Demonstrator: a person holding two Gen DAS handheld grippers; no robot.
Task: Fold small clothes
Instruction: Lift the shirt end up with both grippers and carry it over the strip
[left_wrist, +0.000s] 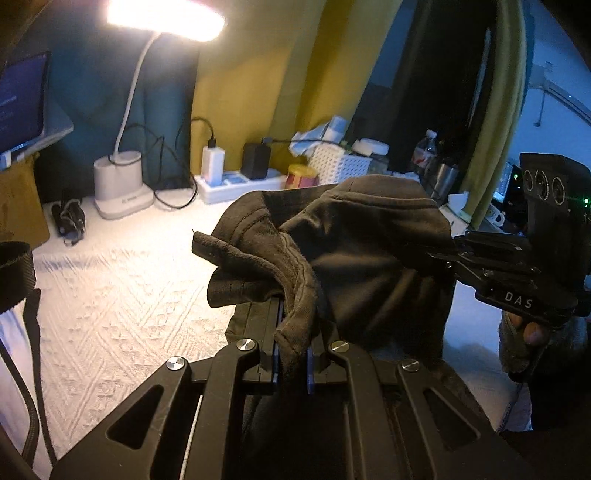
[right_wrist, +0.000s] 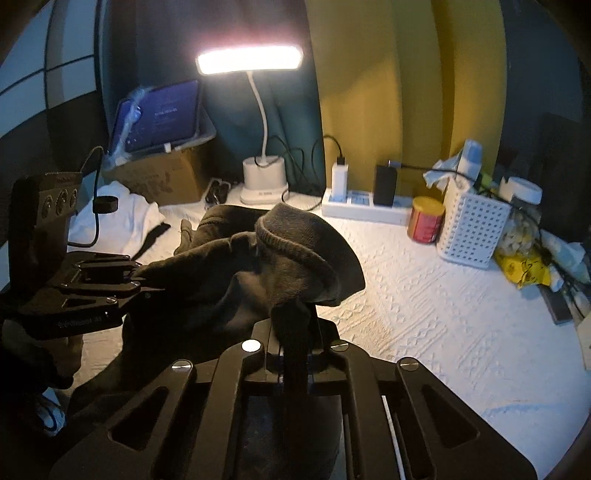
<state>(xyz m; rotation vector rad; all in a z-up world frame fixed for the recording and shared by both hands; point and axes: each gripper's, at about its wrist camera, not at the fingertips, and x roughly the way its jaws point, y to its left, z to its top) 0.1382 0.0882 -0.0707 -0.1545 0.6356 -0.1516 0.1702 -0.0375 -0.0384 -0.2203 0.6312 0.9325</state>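
Fingers, left (left_wrist: 291, 332): pinched shut on a hem of the dark garment (left_wrist: 351, 258).
Fingers, right (right_wrist: 295, 332): clamped on another edge of the same cloth.
Garment place: lifted between both grippers, above the white textured surface (left_wrist: 110, 295).
Cardboard box (right_wrist: 159, 177): at the left, a tablet (right_wrist: 162, 114) leaning on top.
White basket (right_wrist: 469, 229): holds crumpled tissue and a bottle; red tin (right_wrist: 424, 219) just beside it.
Left view only: water bottle (left_wrist: 424, 151) and steel cup (left_wrist: 445, 177) at the far right.
Right view only: white cloth (right_wrist: 118, 218) by the box; yellow packet (right_wrist: 524, 267).
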